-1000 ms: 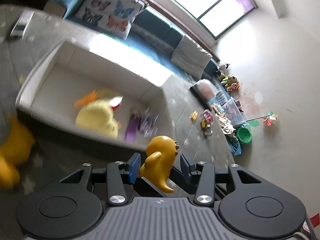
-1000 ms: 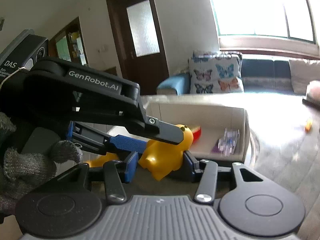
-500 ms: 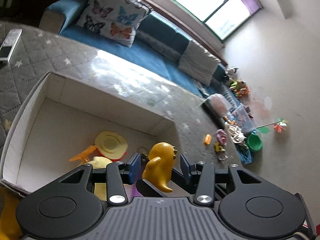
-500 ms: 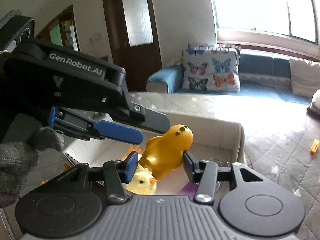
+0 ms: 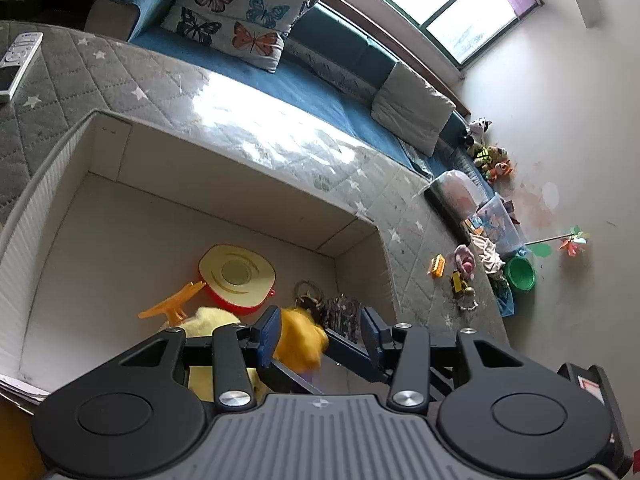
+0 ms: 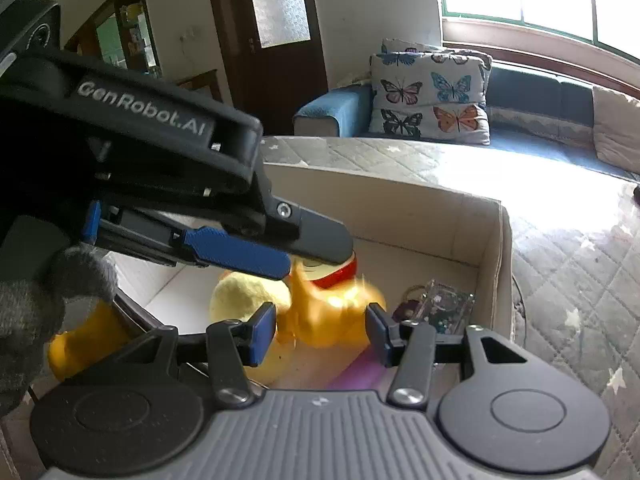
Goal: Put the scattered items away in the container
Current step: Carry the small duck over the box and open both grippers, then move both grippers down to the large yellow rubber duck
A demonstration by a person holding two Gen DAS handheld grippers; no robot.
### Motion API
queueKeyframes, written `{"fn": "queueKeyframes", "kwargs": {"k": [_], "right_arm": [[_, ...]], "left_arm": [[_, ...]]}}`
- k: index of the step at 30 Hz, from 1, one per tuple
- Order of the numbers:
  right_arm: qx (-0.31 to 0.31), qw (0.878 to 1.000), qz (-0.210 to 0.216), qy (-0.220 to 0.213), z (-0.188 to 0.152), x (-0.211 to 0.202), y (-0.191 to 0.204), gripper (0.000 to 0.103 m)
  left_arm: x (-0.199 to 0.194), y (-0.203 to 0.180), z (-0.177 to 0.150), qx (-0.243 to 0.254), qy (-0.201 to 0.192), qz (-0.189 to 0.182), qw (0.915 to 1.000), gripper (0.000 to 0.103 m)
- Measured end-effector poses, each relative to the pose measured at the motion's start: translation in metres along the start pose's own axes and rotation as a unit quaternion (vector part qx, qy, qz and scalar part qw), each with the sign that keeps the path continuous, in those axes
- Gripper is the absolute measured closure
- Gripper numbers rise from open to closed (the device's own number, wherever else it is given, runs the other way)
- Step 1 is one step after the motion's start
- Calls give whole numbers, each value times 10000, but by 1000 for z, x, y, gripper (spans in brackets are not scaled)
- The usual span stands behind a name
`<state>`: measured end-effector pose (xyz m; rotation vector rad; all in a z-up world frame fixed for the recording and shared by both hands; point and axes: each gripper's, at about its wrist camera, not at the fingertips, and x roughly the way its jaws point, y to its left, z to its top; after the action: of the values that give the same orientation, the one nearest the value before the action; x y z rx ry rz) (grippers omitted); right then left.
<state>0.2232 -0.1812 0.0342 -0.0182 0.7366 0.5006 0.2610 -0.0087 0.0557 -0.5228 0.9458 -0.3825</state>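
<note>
Plainly legible in the right wrist view is "GenRobot.AI", white letters on the matte black body of the left tongs (image 6: 280, 256), gripped by a hand in a grey knitted glove (image 6: 28, 312). Those tongs stand wide over the box, blue ribbed pads apart, nothing clamped between them. Below them, outside the box's near wall, sits a glossy yellow toy (image 6: 80, 344).

The box (image 5: 120, 152) is pale corrugated card, rectangular and open-topped, resting on a quilted grey cover (image 5: 120, 76) stitched in diamonds with white stars. Inside lie a thin orange plastic piece (image 5: 172, 304), a fluffy pale yellow plush (image 5: 212, 320), a round cream hat on a red rim (image 5: 236, 272) and a clear, hard-edged case (image 6: 440, 304).

A smooth orange-yellow toy (image 6: 332, 312), smeared by blur, sits over the box interior between the pads of the right tongs (image 6: 320, 332); whether they are gripping it I cannot tell.

Farther right, a cotton cushion (image 6: 428, 96) printed with butterflies leans on a blue sofa.
</note>
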Motion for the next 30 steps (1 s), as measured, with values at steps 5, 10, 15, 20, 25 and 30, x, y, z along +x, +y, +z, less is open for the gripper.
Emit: {"fn": "queueKeyframes", "kwargs": {"k": [5,10,15,20,25,30], "right_arm": [[51,10000,1,39,-1,2,1,53],[107,9999,-26,-102,-4,-9,2,52],[105,9994,-14,-323,-9,-27,10,49],[79,9984,13,-560,-14,-47,20,47],[68,9979,81,-642,-24,-58,34,44],[114,9975,214,-658,-38,-64,48,44]], "left_arm": [[-2,4,-2,-46,-4,42,10000,57],[-13,5,-6,-59,-86,34,9999,57],[-31,3,-12,-19,-220,25,9998,57],[-50,2,-22,27,-345,56,9994,57],[-67,1,-36,68,-460,97,9989,57],[-83,4,-54,111,-563,153,9982,57]]}}
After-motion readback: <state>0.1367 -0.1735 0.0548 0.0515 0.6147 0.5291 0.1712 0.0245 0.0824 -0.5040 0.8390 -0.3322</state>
